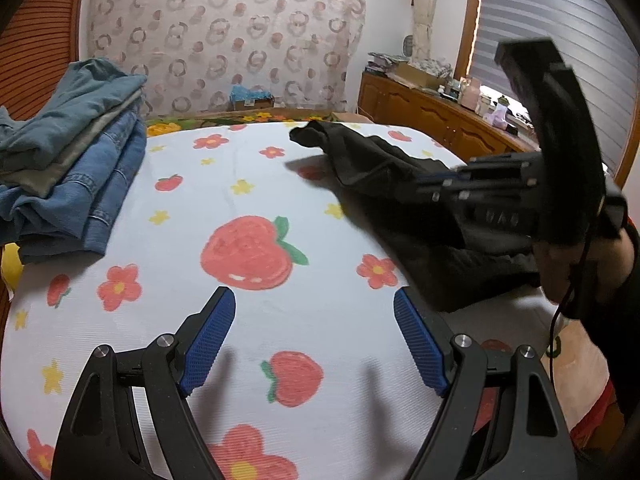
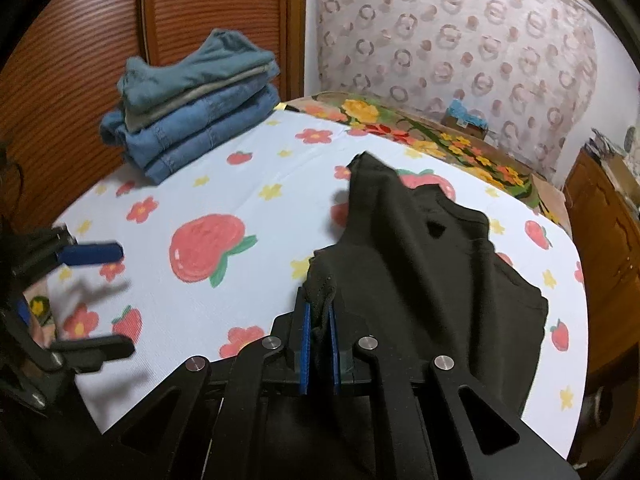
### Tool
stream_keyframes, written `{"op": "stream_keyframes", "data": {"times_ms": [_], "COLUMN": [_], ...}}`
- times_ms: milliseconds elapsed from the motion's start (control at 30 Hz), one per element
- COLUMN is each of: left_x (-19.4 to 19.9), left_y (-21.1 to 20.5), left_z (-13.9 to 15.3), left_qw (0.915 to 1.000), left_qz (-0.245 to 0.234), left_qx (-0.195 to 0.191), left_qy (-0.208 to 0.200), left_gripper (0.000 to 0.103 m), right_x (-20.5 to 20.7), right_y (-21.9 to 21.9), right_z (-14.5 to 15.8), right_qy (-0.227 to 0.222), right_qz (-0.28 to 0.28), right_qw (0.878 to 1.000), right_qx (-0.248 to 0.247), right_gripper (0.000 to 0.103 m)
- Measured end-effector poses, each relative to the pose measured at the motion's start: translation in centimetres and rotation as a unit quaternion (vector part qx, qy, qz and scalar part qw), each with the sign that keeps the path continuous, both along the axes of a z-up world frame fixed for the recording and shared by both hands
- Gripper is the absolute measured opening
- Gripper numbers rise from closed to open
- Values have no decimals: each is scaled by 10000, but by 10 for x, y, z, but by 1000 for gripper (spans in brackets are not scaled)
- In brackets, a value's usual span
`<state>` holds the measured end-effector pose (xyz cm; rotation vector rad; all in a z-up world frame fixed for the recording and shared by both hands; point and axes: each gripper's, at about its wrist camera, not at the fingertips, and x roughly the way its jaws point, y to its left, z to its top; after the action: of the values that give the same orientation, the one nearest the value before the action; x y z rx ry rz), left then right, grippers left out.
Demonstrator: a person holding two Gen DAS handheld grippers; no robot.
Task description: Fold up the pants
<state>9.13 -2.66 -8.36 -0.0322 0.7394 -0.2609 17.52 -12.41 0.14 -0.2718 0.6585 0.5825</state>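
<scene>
Black pants [image 2: 420, 260] lie crumpled on the right half of a white bed sheet [image 2: 240, 184] printed with strawberries and flowers. My right gripper [image 2: 318, 308] is shut on a bunched edge of the pants, with black fabric pinched between its blue pads. From the left wrist view the pants [image 1: 372, 160] stretch away to the far right, and the right gripper [image 1: 424, 188] shows blurred over them, held by a hand [image 1: 560, 276]. My left gripper [image 1: 314, 304] stands open above bare sheet [image 1: 280, 184], nothing between its fingers. It also shows at the left edge of the right wrist view [image 2: 126, 300].
A stack of folded jeans [image 1: 80, 168] [image 2: 200, 120] sits at the sheet's far left corner. A ribbed wooden wardrobe door [image 2: 80, 60] stands behind it. A wooden sideboard [image 1: 432, 116] with clutter runs along the right. A small box [image 1: 252, 100] rests beyond the bed.
</scene>
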Motion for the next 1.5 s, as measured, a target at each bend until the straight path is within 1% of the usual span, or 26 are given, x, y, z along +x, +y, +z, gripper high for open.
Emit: {"op": "stream_keyframes", "data": {"times_ms": [100,200,433,800,1067,1200,1233,1267,1300,1333,1400,1500], "left_x": [1,2,1,0,0,0,0,0,0,1,1,0], "left_y": [-5,-10,-19,-19,-21,-20,-20,-20,-20,-21,-22,-25], "left_z": [-2,-3,-7,-6,-6,-6,-6,-6,-6,-7,-7,-6], "left_qw": [10000,9999,9997,9997,9997,9997,9997,9997,9997,9997,9996,9995], "left_qz": [-43,-106,-208,-224,-219,-223,-222,-223,-222,-225,-244,-283], "left_qx": [-18,-16,-19,-26,-29,-24,-26,-28,-26,-19,-8,20], "left_qy": [34,58,124,124,126,125,126,128,129,134,124,118], "left_gripper": [82,82,82,82,82,82,82,82,82,82,82,82], "right_x": [2,4,17,57,79,82,82,81,80,77,74,62], "right_y": [-10,-16,-25,-35,-37,-35,-34,-35,-35,-37,-47,-58], "right_z": [5,9,11,10,-3,-7,-8,-7,-8,-6,-1,4], "right_qy": [-20,-108,-236,-353,-326,-290,-272,-220,-199,-205,-234,-225], "right_qz": [-83,-174,-482,-1081,-1562,-1633,-1644,-1630,-1645,-1686,-1715,-1751], "right_qw": [9999,9997,9984,9923,9859,9850,9850,9855,9853,9847,9845,9843], "right_qx": [144,104,-189,-487,-509,-479,-459,-425,-411,-391,-283,-92], "right_gripper": [8,8,7,7,8,8,9,13,27,38,40,40]}}
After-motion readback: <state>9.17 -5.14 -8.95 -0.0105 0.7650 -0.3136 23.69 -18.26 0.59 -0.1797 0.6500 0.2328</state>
